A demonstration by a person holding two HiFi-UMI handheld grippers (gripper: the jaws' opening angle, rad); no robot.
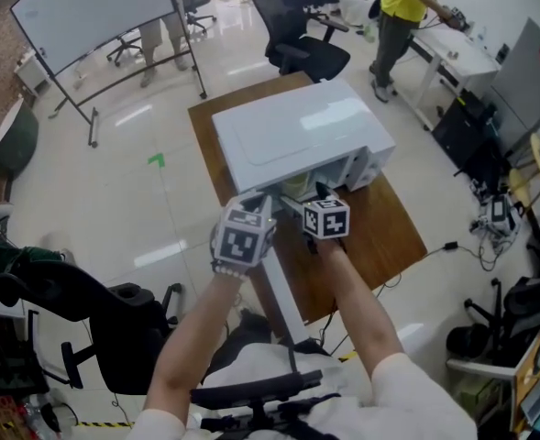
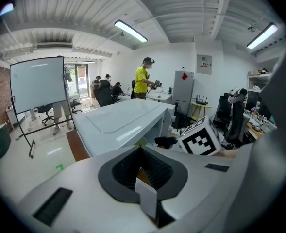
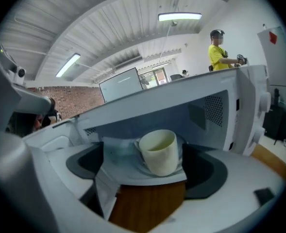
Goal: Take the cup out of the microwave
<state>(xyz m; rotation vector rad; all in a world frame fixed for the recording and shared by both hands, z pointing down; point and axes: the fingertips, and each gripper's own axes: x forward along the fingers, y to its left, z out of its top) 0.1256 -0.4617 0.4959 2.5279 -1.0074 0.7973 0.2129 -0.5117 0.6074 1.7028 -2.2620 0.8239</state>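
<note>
Inside the microwave, the cup stands upright on a glass plate, near the front of the cavity. The right gripper is released, its jaws spread wide. It is level with the cavity mouth and the cup lies straight ahead, centred between the jaws but beyond their tips and not touching them. The cup's handle is on its left side, only partly visible.

The left gripper is clenched on a white strip that appears to be the edge of the door. The door is swung open toward the person, on the left of the cavity.

Boundaries: the door closes the left side. The vented cavity wall stands right of the cup, with free space between them, and the cavity ceiling passes well above the rim. In front of the plate's edge a bare band of table shows between the right jaws. Both grippers sit side by side at the microwave front, near each other.
</note>
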